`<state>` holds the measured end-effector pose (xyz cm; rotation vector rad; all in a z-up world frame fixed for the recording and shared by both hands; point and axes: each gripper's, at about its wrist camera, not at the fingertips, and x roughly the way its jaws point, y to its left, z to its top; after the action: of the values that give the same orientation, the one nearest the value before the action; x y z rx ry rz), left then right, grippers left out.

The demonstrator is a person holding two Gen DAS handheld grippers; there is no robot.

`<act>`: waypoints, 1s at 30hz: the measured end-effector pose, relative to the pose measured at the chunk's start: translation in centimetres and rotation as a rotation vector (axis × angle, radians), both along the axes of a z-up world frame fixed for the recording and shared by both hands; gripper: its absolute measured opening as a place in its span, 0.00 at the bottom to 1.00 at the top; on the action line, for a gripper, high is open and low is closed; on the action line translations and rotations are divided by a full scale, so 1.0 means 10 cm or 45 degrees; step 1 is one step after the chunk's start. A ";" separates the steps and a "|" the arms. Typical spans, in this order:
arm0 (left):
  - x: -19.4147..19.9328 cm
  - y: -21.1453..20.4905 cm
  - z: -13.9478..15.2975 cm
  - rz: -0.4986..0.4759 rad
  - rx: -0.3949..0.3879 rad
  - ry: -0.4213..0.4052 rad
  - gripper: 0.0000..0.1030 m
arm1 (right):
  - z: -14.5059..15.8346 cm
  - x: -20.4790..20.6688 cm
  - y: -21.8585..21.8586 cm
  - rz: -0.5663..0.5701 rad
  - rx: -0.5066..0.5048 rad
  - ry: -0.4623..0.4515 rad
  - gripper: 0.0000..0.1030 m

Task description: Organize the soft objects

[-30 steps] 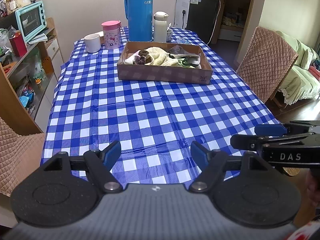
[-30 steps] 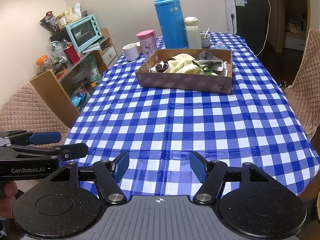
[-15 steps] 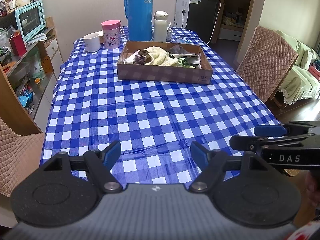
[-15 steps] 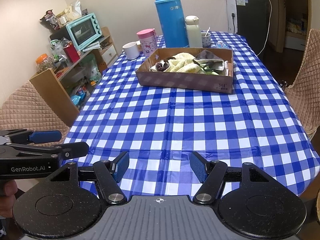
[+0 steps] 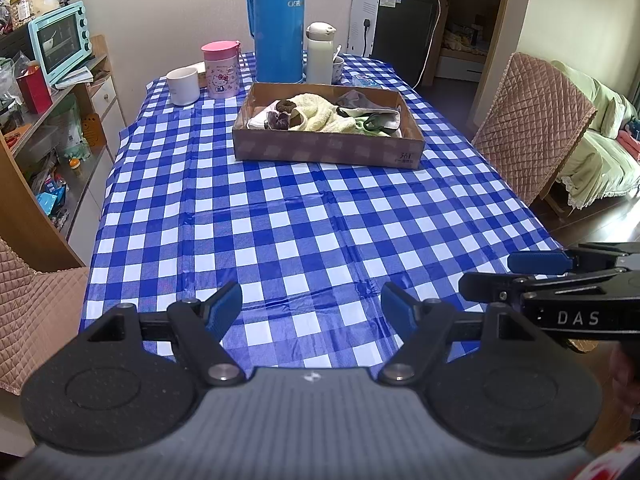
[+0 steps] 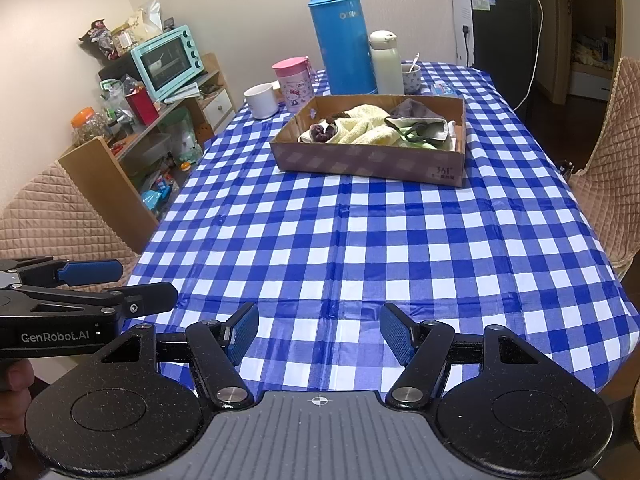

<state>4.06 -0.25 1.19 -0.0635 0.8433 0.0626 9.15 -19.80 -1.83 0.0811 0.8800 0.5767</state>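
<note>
Left wrist view: left tool (image 5: 311,307) hangs over the near edge of the surface (image 5: 304,216), which wears a blue-and-white checked cloth. Its blue pads stand apart with nothing between them. The right tool (image 5: 516,274) pokes in from the right edge, seen side-on, also empty. The cardboard box (image 5: 326,147) sits well apart from both tools, toward the far end of the surface. Soft things lie inside it: a yellow towel (image 5: 320,114), grey cloth (image 5: 356,101) and a dark brown bundle (image 5: 280,118) at the left. Behind the box stand a blue thermos (image 5: 279,24), white flask (image 5: 320,54), pink cup (image 5: 221,68) and white mug (image 5: 183,86).

Right wrist view: right tool (image 6: 319,334) over the near edge, pads apart, nothing gripped. The left tool (image 6: 120,284) enters from the left, with a bit of a hand (image 6: 14,378) under it. The box (image 6: 370,156) is far off, the towel (image 6: 366,124) and grey cloth (image 6: 414,114) in it. A teal oven (image 6: 166,58) sits on the shelf at left.
</note>
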 end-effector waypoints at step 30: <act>0.01 0.00 0.00 0.001 -0.001 0.001 0.72 | -0.02 0.04 -0.01 -0.002 -0.003 0.001 0.65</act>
<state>4.16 -0.28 1.21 -0.0643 0.8440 0.0628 9.52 -19.93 -2.01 0.0800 0.8814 0.5743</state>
